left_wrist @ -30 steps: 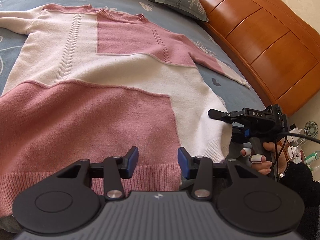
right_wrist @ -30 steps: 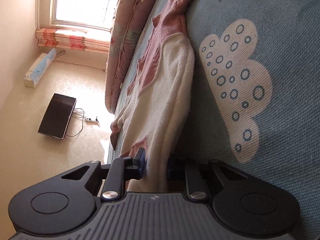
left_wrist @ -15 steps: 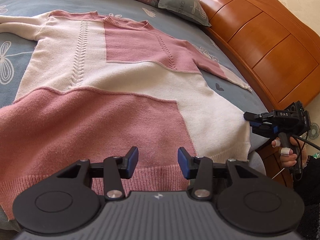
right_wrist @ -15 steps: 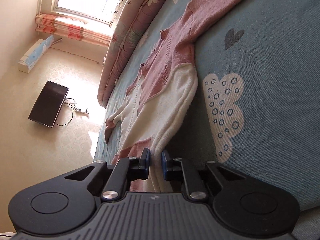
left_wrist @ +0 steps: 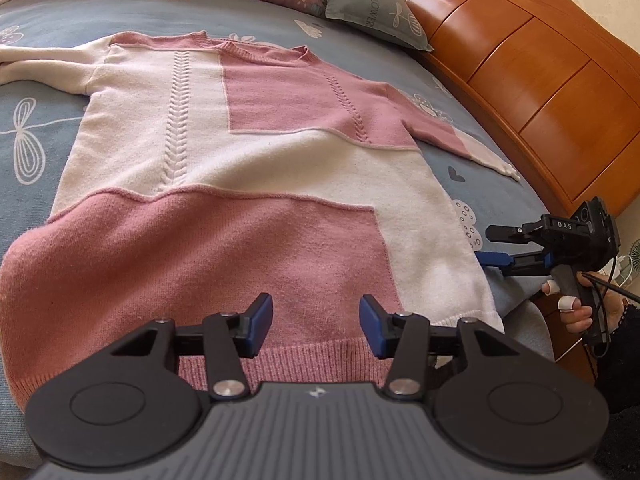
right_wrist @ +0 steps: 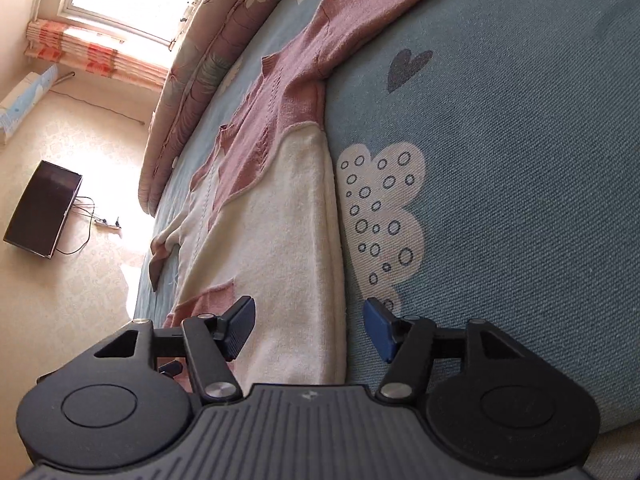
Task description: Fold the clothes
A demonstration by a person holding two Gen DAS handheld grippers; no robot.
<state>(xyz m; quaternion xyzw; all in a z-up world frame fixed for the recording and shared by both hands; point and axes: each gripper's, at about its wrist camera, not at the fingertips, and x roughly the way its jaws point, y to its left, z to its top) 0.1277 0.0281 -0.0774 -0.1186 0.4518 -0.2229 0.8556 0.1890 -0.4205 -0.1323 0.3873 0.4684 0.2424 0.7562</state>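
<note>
Fingers [left_wrist: 262,318] of the left gripper [left_wrist: 316,330] stand apart and are spreading a little wider, empty, over the pink hem at 6 o'clock of the sweater [left_wrist: 256,184], which lies flat and face up on the bed [left_wrist: 40,128] with both sleeves out. At 3 o'clock the right gripper [right_wrist: 310,328], clamped on the sweater's cream side edge a second ago, is opening its fingers [right_wrist: 380,330] and has let go and lifted clear. Smoothing looks finished, so I judge the first fold, likely a sleeve, comes next.
</note>
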